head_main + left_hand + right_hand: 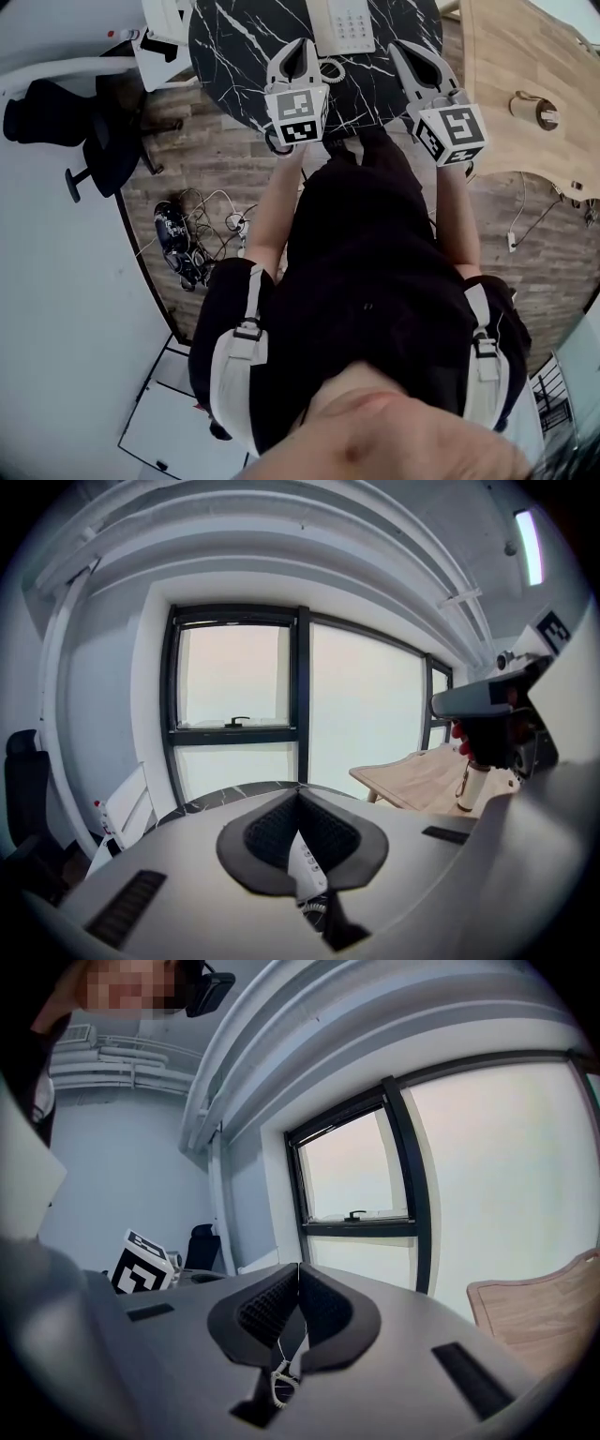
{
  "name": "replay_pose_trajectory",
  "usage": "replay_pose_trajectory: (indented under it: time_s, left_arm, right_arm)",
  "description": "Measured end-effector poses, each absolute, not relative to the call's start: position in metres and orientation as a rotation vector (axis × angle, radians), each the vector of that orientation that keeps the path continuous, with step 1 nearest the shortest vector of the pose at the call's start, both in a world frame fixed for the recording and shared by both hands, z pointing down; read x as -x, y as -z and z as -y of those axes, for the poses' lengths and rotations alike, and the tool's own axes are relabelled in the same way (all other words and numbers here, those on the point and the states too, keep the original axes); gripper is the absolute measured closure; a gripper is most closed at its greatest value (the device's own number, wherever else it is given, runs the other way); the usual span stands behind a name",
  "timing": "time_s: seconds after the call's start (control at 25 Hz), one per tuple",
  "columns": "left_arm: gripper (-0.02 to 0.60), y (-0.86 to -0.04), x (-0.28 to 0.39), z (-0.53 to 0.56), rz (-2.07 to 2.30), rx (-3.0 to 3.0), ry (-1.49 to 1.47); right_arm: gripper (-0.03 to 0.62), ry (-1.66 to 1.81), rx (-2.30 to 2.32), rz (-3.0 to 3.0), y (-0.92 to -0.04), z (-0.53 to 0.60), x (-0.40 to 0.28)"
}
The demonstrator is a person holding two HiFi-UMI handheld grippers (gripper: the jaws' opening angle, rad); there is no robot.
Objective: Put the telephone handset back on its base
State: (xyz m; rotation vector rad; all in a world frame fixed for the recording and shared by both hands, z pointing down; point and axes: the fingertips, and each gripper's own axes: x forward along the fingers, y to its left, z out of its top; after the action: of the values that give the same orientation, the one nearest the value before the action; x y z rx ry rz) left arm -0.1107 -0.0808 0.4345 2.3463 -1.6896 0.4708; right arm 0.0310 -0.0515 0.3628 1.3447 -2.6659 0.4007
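- So, where is the telephone [345, 23] right now?
- Top centre of the head view, on the black marble table [234, 37], partly cut off by the frame's upper edge. Its long axis runs up the frame, away from the person. A paler strip along its left side looks like the handset lying in place, but I can't tell if it is properly seated.
- And the 2 grippers?
- They flank it. The left gripper [302, 42] has its tips just beside the phone's left edge, so it is the nearer one to that strip. The right gripper [398, 47] sits near the right edge. Both have their jaws pressed together with nothing between the pads. The curly cord [330, 70] lies below the phone, between the 2.
- Any writing?
- None I can read. The phone's keys are too small, and the cubes carry only black-and-white square patterns.
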Motion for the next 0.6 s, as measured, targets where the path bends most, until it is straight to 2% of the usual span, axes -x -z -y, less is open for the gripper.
replay_pose_trajectory:
  time_s: [0.6]
  left_arm:
    - [0.566, -0.349, 0.138, 0.047, 1.617, -2.516, -0.242]
  right_arm:
    - [0.565, -0.314, -1.493, 2.664, -0.339, 0.023, -0.017]
